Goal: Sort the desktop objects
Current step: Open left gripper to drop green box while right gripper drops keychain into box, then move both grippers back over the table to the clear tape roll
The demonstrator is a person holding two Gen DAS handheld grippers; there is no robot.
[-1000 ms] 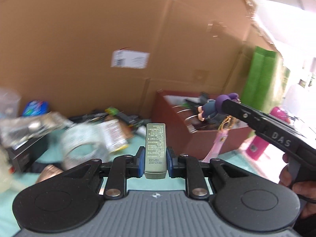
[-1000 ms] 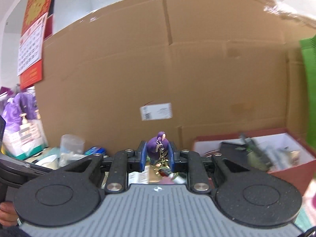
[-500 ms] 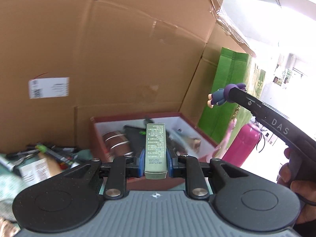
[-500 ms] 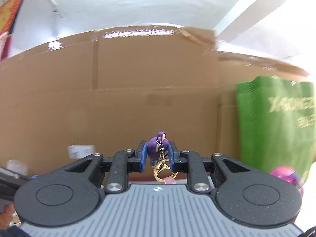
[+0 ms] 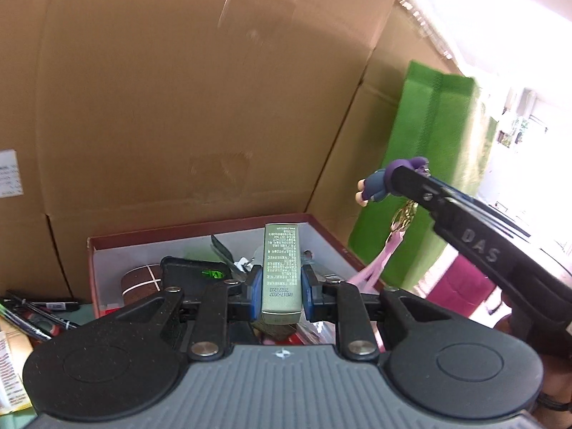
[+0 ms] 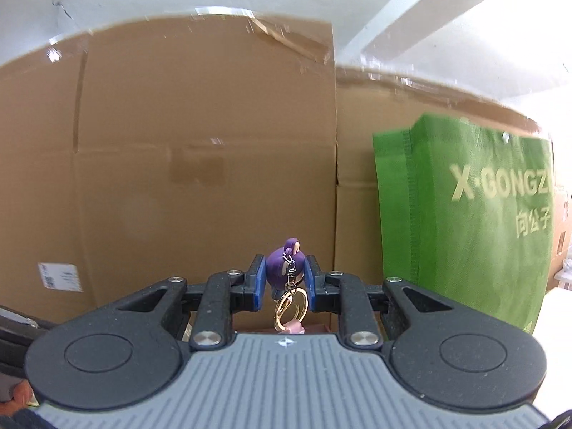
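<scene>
- Cardboard boxes (image 5: 200, 107) wall off the back of your desk, with a green tote bag (image 6: 464, 221) to the right and a red-rimmed storage box (image 5: 321, 230) already crowded with a tape roll, a black case and tools.
- Your left gripper (image 5: 280, 291) has its jaws clamped narrow on a slim green carton (image 5: 280, 271), upright, held over the box's near side.
- Your right gripper (image 6: 284, 280) pinches a purple figure keychain (image 6: 284, 262) by the head; its gold ring (image 6: 290, 307) and pink strap (image 5: 379, 268) dangle free.
- Risk: the strap hangs close to the box rim and your left gripper, so it could snag as you lower it.
- Risk: dropped onto the clutter, the carton may tip or bounce out.
- Risk: both grippers converge on one box and could knock together.
</scene>
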